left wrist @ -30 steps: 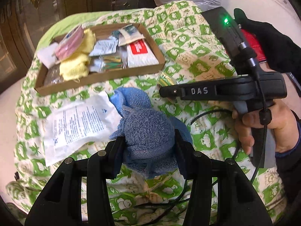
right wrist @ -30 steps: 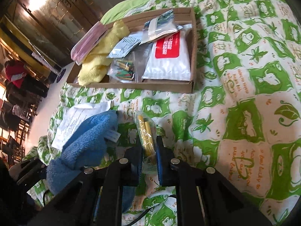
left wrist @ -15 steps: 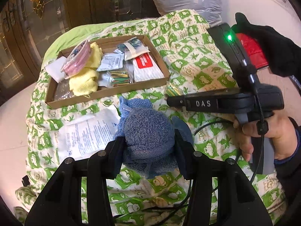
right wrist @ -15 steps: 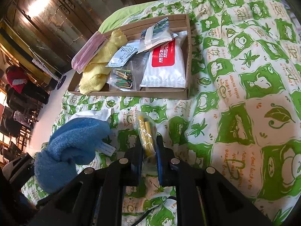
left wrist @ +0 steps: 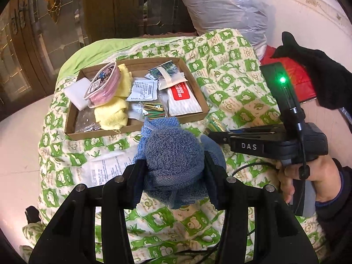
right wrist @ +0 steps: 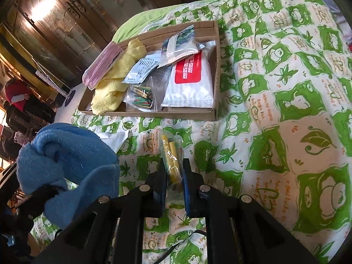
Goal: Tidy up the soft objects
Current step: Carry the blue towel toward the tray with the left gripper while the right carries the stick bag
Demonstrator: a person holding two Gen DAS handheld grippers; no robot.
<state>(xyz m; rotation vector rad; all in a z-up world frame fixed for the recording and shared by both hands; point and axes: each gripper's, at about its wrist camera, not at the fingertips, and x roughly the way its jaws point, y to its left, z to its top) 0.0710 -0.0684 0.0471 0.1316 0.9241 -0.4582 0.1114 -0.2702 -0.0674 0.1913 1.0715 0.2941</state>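
Observation:
My left gripper (left wrist: 173, 171) is shut on a bunched blue towel (left wrist: 172, 154), lifted above the green-patterned quilt (left wrist: 231, 88). The same towel (right wrist: 66, 154) shows at the left of the right wrist view. My right gripper (right wrist: 172, 176) is shut on a small clear packet of yellow sticks (right wrist: 170, 158); in the left wrist view that gripper (left wrist: 211, 133) points left beside the towel. A cardboard tray (left wrist: 193, 83) lies beyond, holding a yellow cloth (left wrist: 114, 112), a pink pouch (left wrist: 103, 85), a white wipes pack with a red label (left wrist: 182, 99) and sachets.
A white printed plastic bag (left wrist: 105, 169) lies flat on the quilt left of the towel. A large clear bag (left wrist: 224, 6) and a red item (left wrist: 292, 81) sit at the back right. A person's bare hand (left wrist: 312, 176) holds the right gripper. Wooden glazed doors stand behind.
My left gripper has risen with the blue towel, so the tray and quilt look farther off. The right gripper has held still with its packet.

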